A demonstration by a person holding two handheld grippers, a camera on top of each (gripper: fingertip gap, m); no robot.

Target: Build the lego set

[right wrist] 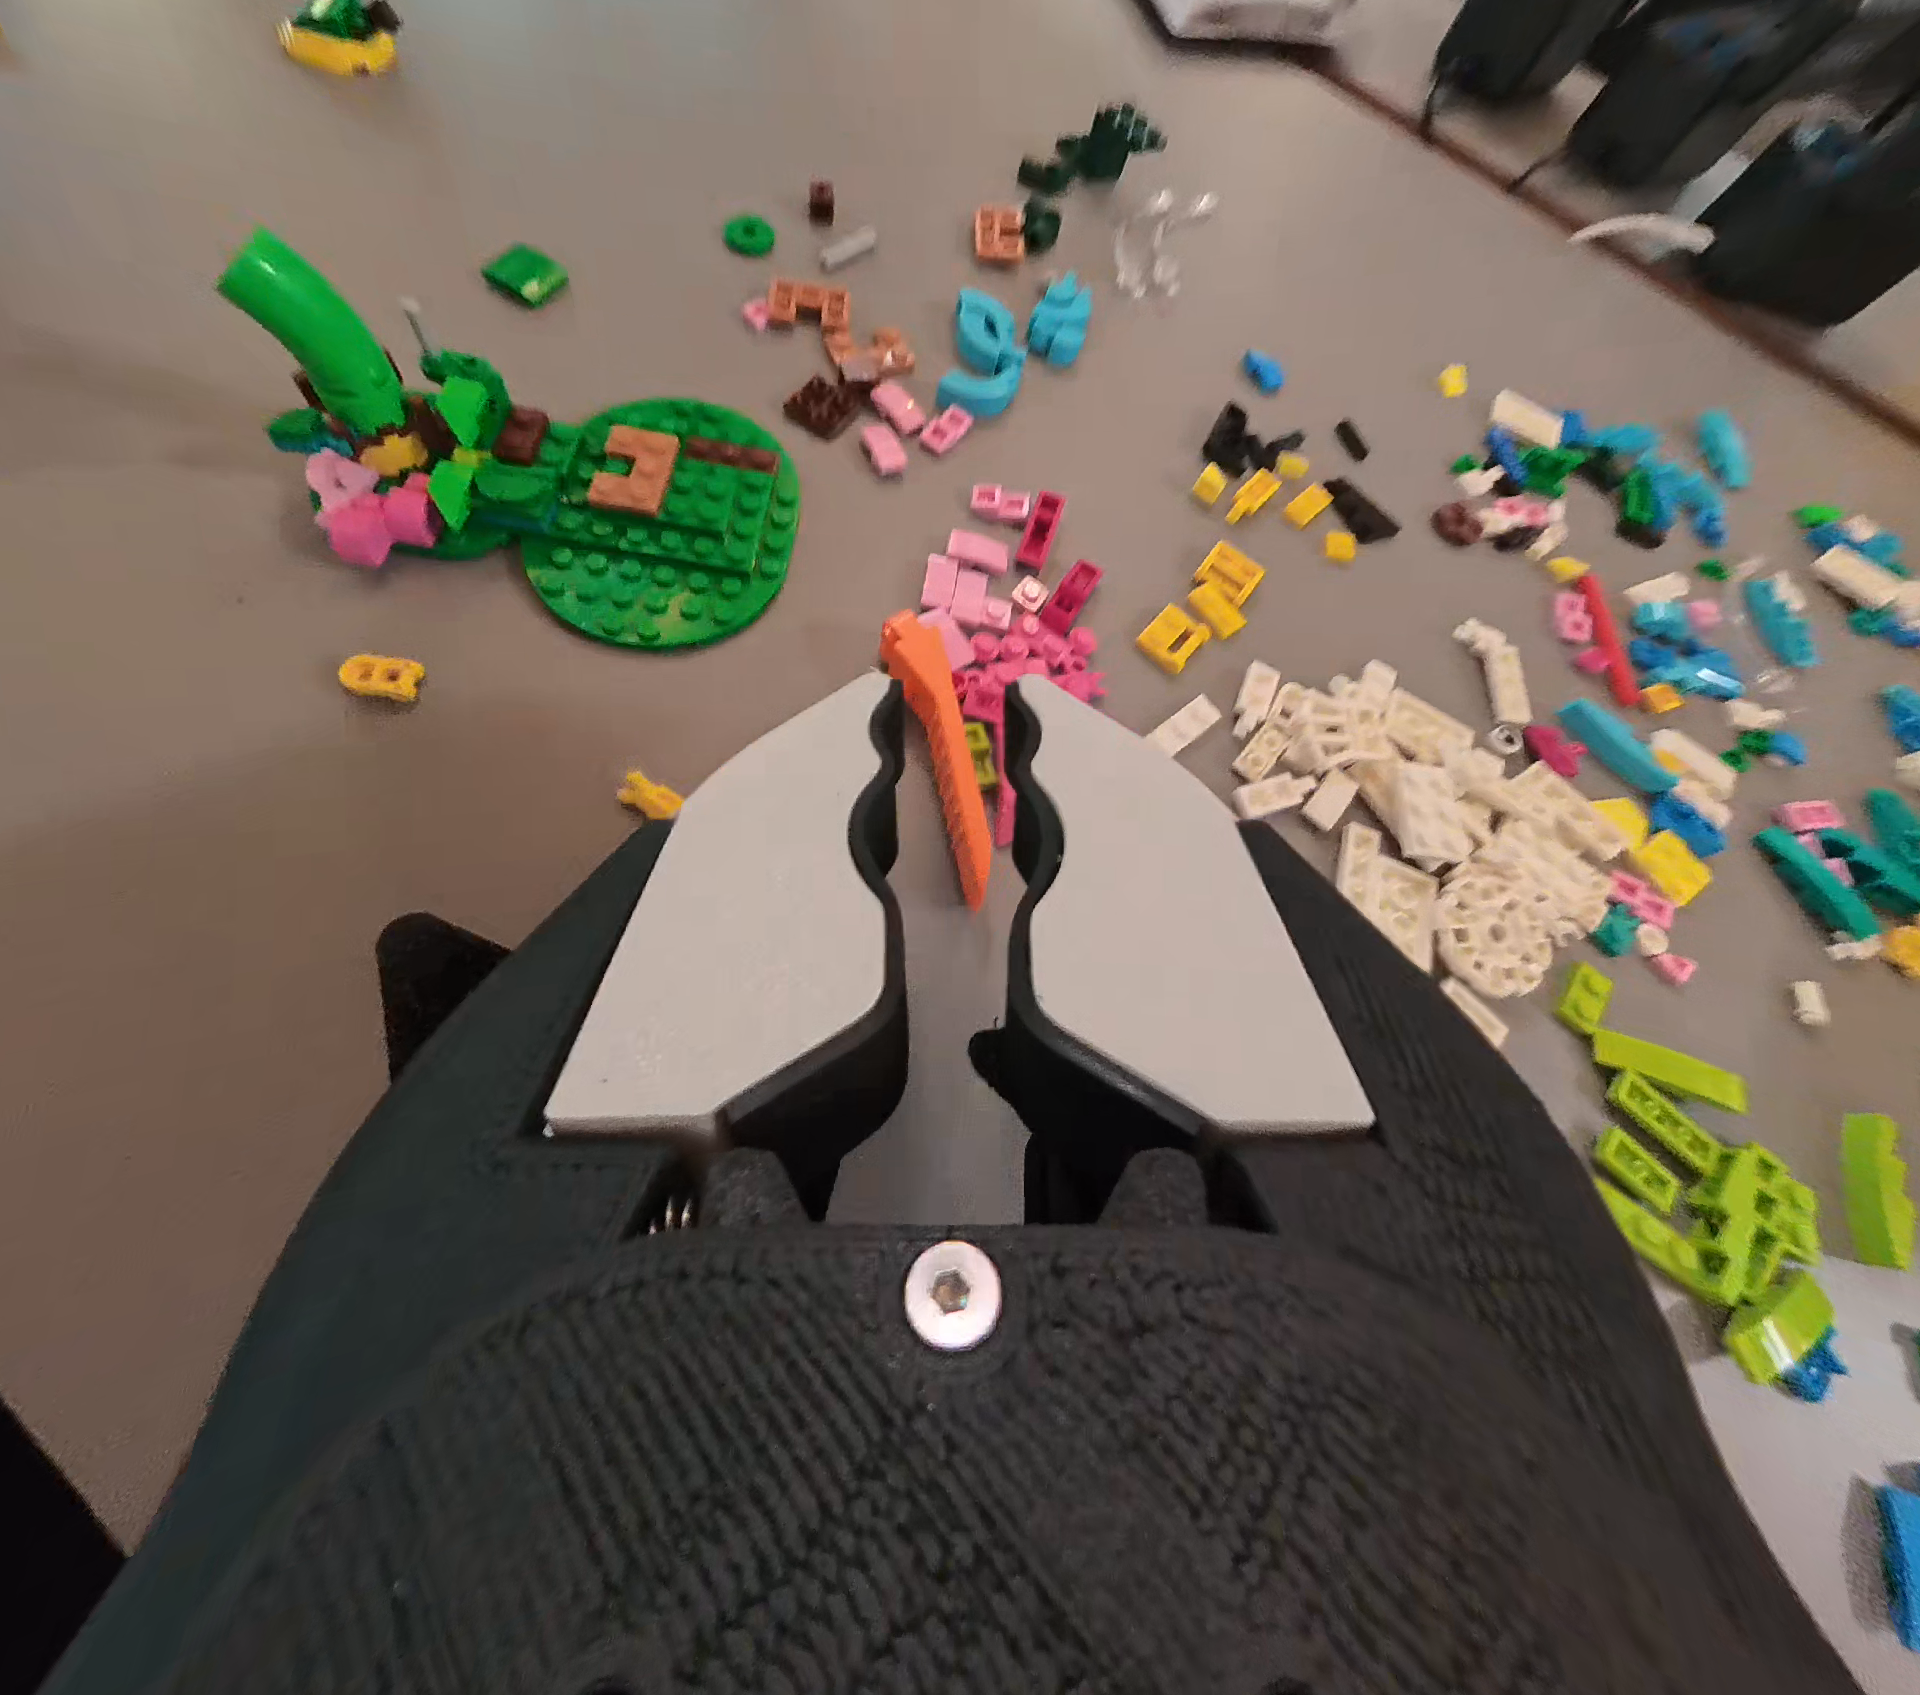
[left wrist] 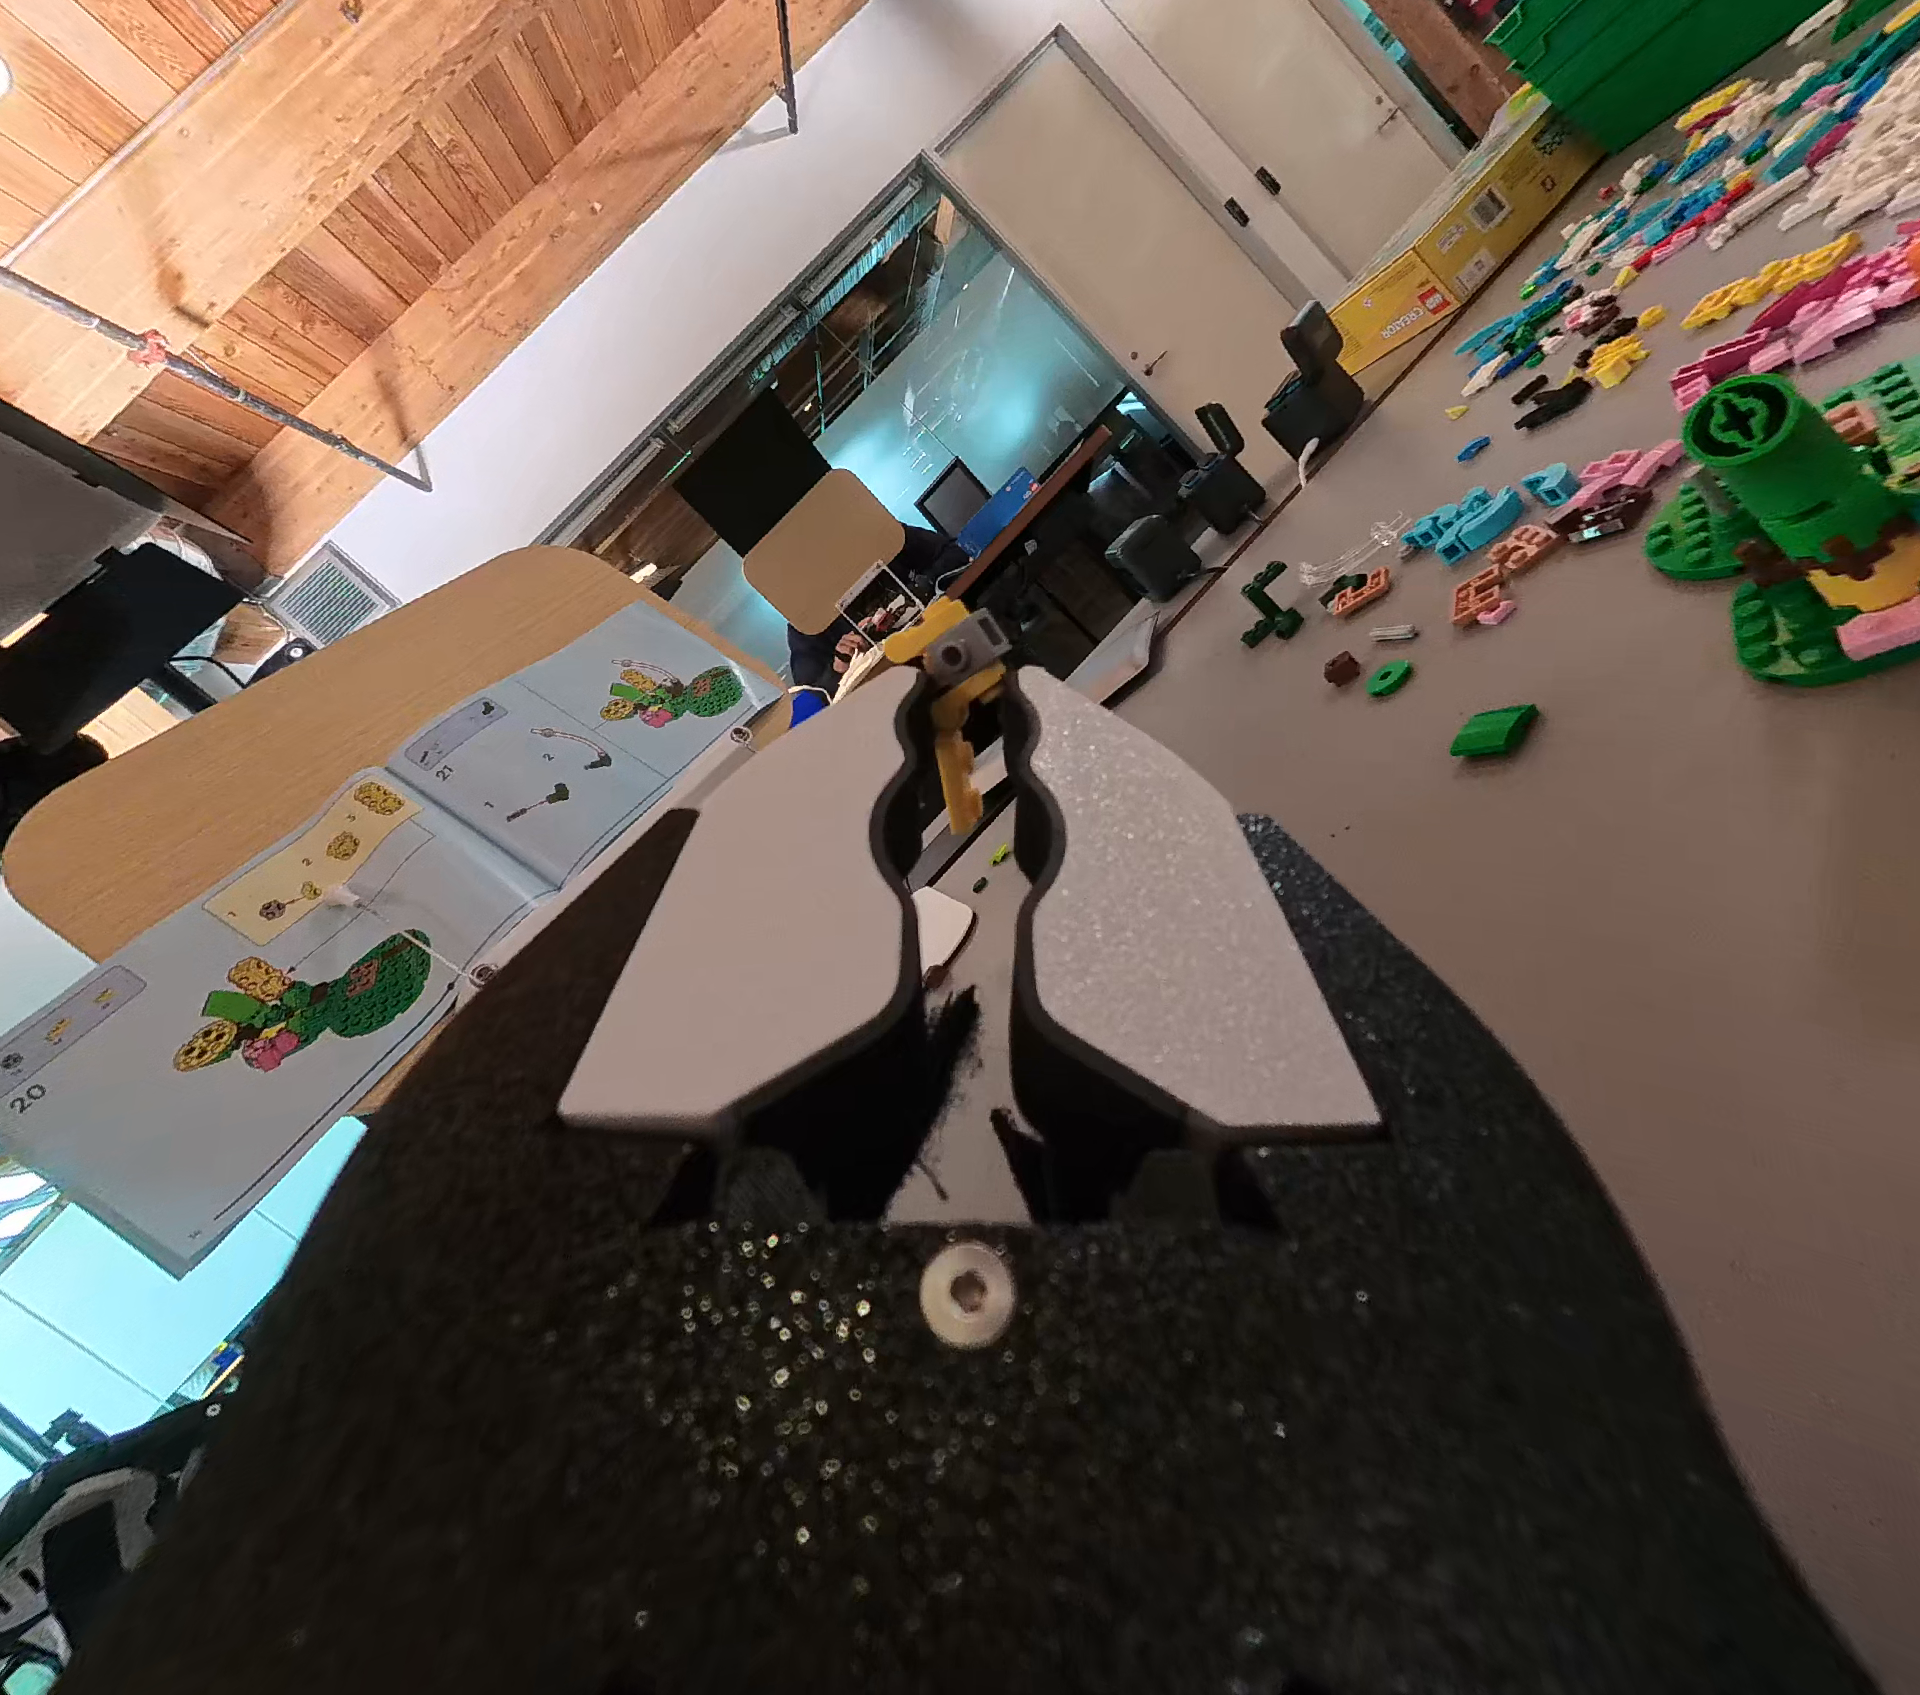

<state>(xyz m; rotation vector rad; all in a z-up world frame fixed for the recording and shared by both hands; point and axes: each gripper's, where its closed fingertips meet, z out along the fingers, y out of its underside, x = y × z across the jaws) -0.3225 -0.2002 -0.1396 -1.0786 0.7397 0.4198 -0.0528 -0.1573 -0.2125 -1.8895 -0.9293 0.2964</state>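
Clearly we are only partway through the build. Our left tongs (left wrist: pixel 961 689) pinch a small yellow and grey lego sub-assembly (left wrist: pixel 954 658), lifted off the grey counter (left wrist: pixel 1558 918) and tilted up toward the room. Our right tongs (right wrist: pixel 945 689) are pressed together on an orange wedge-shaped brick separator (right wrist: pixel 940 752), held above the pink pieces near the middle of the counter.

What is done, as far as we can see: a round green studded base with brown tiles, pink flowers and a curved green stem (right wrist: pixel 540 471) stands toward the left side of the counter. A small yellow and green cluster (right wrist: pixel 338 35) sits apart, nearer the far edge.

What is left looks like most of it: heaps of loose white, blue, pink, yellow and lime bricks (right wrist: pixel 1455 772) cover the right side. The open paper instruction booklet (left wrist: pixel 343 897) stands propped beyond the left tongs.
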